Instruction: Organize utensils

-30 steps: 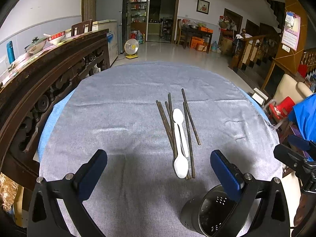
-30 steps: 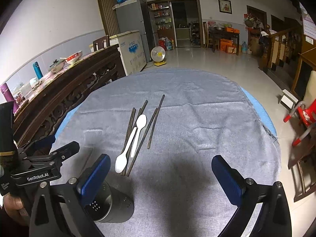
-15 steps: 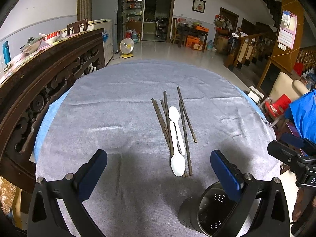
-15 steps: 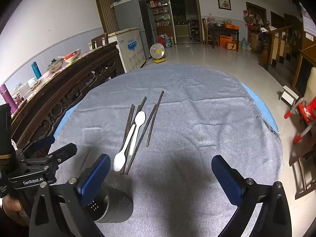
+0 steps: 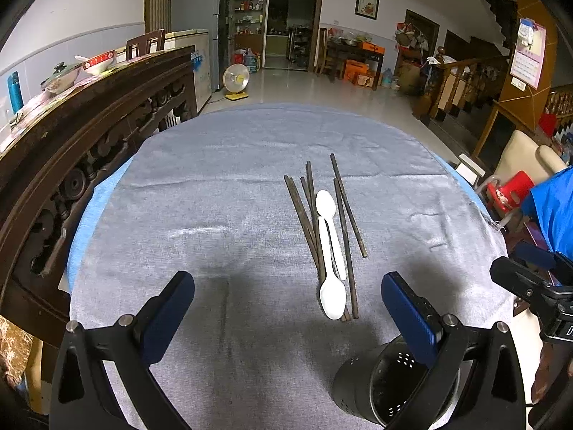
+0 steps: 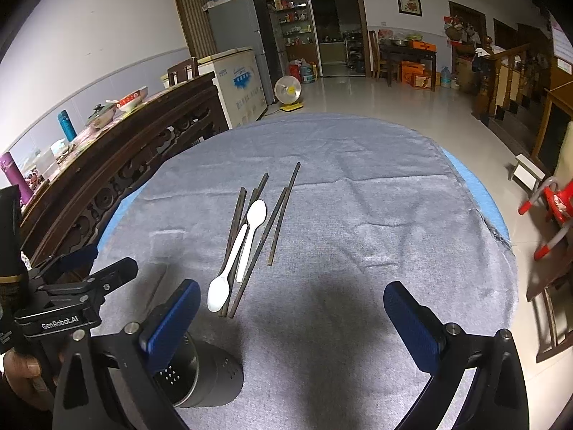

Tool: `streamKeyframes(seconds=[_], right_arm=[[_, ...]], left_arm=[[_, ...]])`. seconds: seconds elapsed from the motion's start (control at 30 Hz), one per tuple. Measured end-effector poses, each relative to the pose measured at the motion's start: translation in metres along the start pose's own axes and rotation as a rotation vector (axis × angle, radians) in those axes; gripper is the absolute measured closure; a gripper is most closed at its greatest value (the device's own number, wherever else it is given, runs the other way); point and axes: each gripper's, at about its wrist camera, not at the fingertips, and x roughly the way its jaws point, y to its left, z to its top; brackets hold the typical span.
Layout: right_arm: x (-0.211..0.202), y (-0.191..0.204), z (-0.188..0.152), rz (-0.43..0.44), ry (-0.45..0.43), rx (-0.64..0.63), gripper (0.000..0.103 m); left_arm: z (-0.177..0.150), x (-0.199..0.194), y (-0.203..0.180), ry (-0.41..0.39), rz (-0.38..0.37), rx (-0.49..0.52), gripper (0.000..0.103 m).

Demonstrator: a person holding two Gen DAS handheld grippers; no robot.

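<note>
A round table (image 5: 179, 215) covered with a grey cloth (image 6: 376, 215) is seen in both wrist views. A bundle of dark chopsticks (image 5: 343, 222) (image 6: 275, 215) is laid near the middle of the cloth, with two white spoons (image 5: 331, 251) (image 6: 240, 247) resting on top of the bundle, one bowl turned toward the far side and the other toward the near side.

In the left wrist view, the left hand-held gripper (image 5: 286, 304) is held above the cloth with its jaws spread wide and nothing between them. The spoons and chopsticks are found ahead of it, right of centre, with the nearer spoon bowl lying just inside the line of the right fingertip. A black perforated cup (image 5: 390, 387) is stood upright at the lower right of the frame, partly hidden behind that same finger.

In the right wrist view, the right hand-held gripper (image 6: 292, 313) is likewise released, wide and empty, above bare cloth. The utensils are placed ahead and left of its centre, beyond the left fingertip. The black cup (image 6: 204, 376) is seen at the lower left, behind the left finger. The left hand-held gripper (image 6: 71, 297) is visible at the left edge of this frame.
</note>
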Motion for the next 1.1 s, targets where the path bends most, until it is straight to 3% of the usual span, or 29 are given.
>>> streamKeyframes(seconds=[0.37,0.57,0.77,1.0,1.1], right_arm=[[0.015,-0.01,0.005,0.035,0.046,0.044,0.0],[0.026,-0.021,0.009,0.045,0.079,0.07,0.0],[0.053,-0.035,0.018,0.074,0.163,0.096,0.0],[0.104,-0.052,0.037,0.1,0.317,0.118,0.001],[0.136,-0.054,0.054,0.127,0.39,0.132,0.009]], left_arm=[[0.001,0.006,0.009,0.012,0.028,-0.001,0.0],[0.0,0.018,0.017,0.06,0.033,-0.015,0.0],[-0.002,0.027,0.028,0.068,0.019,-0.028,0.0],[-0.005,0.055,0.051,0.15,0.038,-0.032,0.0],[-0.007,0.065,0.06,0.169,0.039,-0.043,0.0]])
